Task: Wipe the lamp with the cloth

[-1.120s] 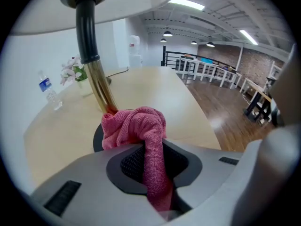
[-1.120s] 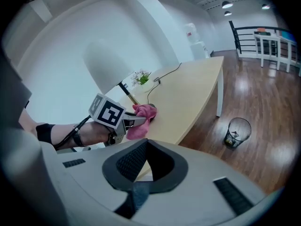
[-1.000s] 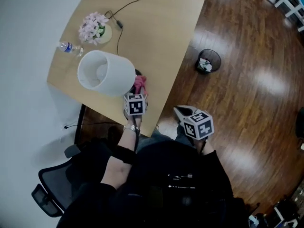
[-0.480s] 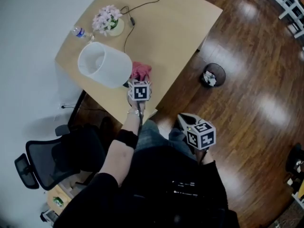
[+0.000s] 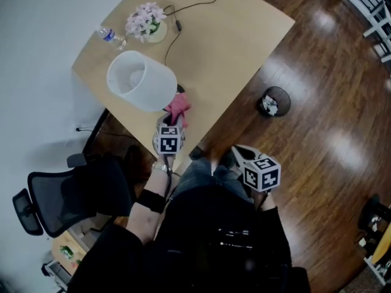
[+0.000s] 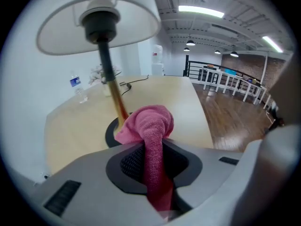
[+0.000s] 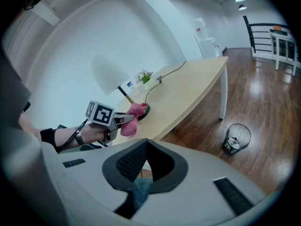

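Looks to me like we're in the wiping step, down at the bottom of the lamp. The left tongs are clamped on a pink cloth, which is squeezed between the pads with a bunched end sticking out front. That bunch sits low by the lamp's stem, right where it meets the dark round base. I can't tell if it's touching the stem or just beside it. The lamp stands near the edge of the wooden counter, and its white shade hangs over the cloth.

The right tongs are pulled back over the person's lap, well away from the counter, jaws together with nothing in them.

My guess for the next move: push the bunch firmly onto the stem or base and rub, since a loose wad like that will just slide past. Going up to the shade means coming out from under it first and around the outside. The lamp is close to the edge, so a hard sideways shove seems risky — the idle right tongs could steady it.
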`<move>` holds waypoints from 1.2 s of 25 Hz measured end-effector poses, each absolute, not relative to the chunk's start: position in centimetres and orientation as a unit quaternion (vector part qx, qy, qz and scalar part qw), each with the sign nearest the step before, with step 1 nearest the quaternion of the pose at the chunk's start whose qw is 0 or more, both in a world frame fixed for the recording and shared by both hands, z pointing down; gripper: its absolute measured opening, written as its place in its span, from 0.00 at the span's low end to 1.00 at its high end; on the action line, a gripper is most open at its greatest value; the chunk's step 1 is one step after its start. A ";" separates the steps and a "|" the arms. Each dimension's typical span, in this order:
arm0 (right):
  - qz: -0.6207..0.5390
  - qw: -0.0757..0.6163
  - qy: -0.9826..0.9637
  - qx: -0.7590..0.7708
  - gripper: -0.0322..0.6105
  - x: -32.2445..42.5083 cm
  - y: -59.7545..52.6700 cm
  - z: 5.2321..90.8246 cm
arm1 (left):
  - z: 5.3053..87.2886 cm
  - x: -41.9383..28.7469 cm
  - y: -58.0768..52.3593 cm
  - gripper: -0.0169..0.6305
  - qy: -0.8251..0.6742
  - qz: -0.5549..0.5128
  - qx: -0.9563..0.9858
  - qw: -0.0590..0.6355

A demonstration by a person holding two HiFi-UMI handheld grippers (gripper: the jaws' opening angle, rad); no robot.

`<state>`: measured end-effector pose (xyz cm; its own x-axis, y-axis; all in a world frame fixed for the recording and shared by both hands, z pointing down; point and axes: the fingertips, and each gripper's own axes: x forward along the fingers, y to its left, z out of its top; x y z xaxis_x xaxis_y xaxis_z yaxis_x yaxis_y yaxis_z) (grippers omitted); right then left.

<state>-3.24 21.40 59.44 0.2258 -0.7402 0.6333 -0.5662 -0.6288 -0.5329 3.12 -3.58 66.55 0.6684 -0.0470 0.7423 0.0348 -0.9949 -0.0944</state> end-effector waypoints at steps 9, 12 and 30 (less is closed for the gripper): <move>-0.467 0.071 0.442 -0.763 0.06 -3.2 16.9 59.3 | 66.2 4.4 -15.2 0.16 -0.042 -0.391 -0.913 0.108; -0.472 0.064 0.442 -0.760 0.06 -3.5 16.4 59.5 | 66.8 6.1 -15.5 0.16 -0.067 -0.395 -0.909 0.111; -0.476 -0.022 0.485 -0.733 0.06 0.6 8.8 58.1 | 68.6 2.8 -8.9 0.15 0.016 -0.401 -0.915 -0.050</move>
<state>0.65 8.77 58.10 0.0769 -0.6902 0.7195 -0.7324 -0.5288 -0.4289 2.78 -8.90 68.56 0.6783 0.0097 0.7347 -0.0698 -0.9945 0.0776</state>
